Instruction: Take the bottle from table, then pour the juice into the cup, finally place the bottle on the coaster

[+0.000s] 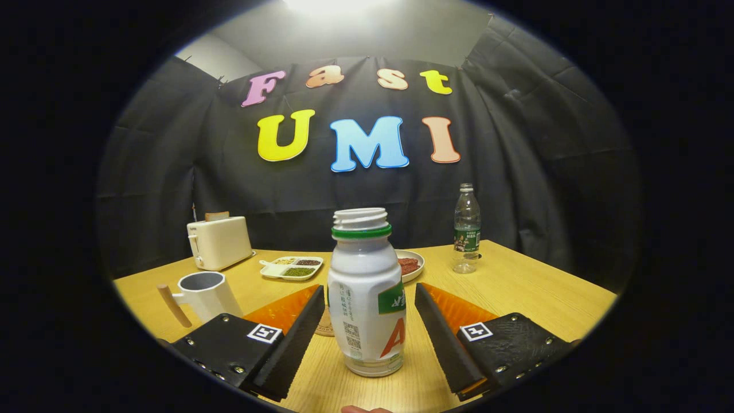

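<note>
White, green-collared and uncapped, the bottle (367,298) stands upright on the wooden table (516,292) between the gripper (367,338) fingers, which are spread wide, clear of it. Left of the bottle sits the cup (207,293); the coaster (324,324) peeks out just behind the bottle.

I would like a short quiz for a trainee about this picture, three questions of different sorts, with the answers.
1. True or false: the tool is shut on the bottle.
2. What lies partly hidden behind the bottle, by one finger? A) coaster B) spoon C) lid
3. Fill in: the cup stands in front of the ____.

Key: 1 false, the fingers stand apart on both sides of the bottle, not touching. 2 A, the coaster. 3 toaster.
</note>
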A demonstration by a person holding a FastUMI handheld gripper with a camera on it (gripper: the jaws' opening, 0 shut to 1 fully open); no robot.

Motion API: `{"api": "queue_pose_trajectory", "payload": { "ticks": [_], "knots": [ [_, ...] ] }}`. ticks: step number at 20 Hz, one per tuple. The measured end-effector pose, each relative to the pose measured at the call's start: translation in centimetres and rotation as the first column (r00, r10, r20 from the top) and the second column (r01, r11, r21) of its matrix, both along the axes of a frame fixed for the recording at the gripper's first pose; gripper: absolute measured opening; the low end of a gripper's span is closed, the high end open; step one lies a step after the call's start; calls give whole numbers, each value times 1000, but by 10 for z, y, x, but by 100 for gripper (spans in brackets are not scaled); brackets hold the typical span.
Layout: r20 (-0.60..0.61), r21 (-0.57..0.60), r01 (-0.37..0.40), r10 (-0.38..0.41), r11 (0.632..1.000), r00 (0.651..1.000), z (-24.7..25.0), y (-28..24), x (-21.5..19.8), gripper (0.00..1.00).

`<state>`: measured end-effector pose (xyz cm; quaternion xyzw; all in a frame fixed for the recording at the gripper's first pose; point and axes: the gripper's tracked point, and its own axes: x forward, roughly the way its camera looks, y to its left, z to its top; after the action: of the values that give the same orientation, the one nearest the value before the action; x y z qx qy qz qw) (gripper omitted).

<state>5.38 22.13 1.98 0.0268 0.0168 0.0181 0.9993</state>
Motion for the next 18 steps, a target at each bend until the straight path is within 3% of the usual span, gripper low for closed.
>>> {"api": "queue_pose_trajectory", "payload": {
  "ticks": [5,6,8,18],
  "knots": [
    [-11,-15,35,-36,999,999,-5,-3,10,95],
    [-17,-14,24,-24,1000,1000,-7,0,12,83],
    [-11,-38,28,-28,999,1000,-6,0,12,72],
    [11,-227,-22,25,974,1000,18,25,8,68]
  ]
}}
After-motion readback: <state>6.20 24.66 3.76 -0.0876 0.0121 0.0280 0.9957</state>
